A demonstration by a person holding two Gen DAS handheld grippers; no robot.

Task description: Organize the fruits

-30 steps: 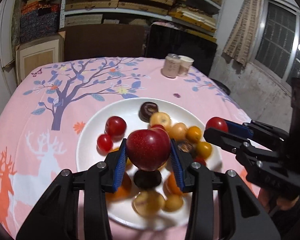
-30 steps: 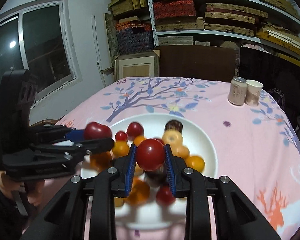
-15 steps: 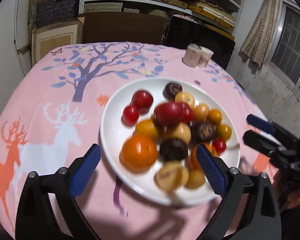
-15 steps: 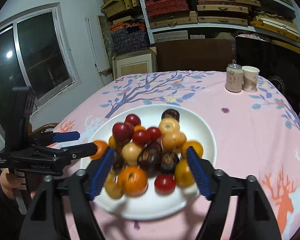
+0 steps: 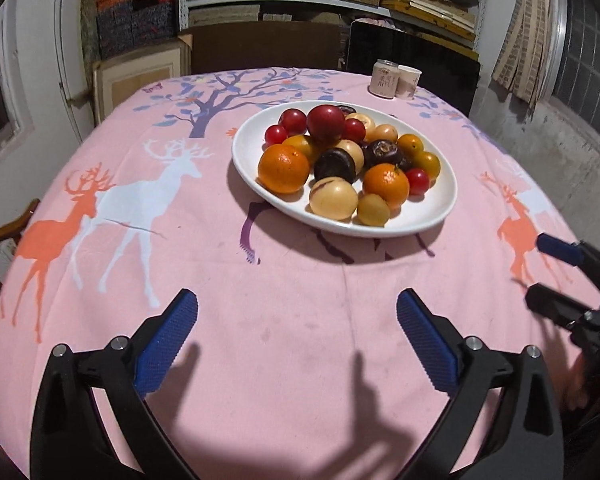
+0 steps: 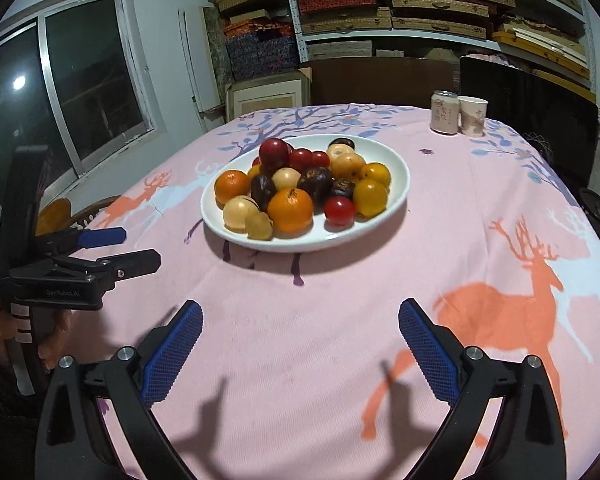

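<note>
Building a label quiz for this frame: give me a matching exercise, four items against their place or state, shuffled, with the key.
Items:
1. white plate
2. drink can
3. left gripper
4. big red apple

Places or states:
A. far edge of the table, beside a paper cup
B. on top of the pile, towards its back
C. middle of the pink tablecloth, heaped with fruit
D. jaws wide apart, nothing between them

Pairs: 1-C, 2-A, 3-D, 4-B

A round table (image 5: 292, 320) wore a pink cloth (image 6: 440, 240) printed with deer and a purple tree. A white plate (image 5: 440, 208) heaped with fruit stood near the middle. Close to the far edge stood a drinks can (image 6: 444, 113) and a paper cup (image 6: 473, 116), just beside each other.
</note>
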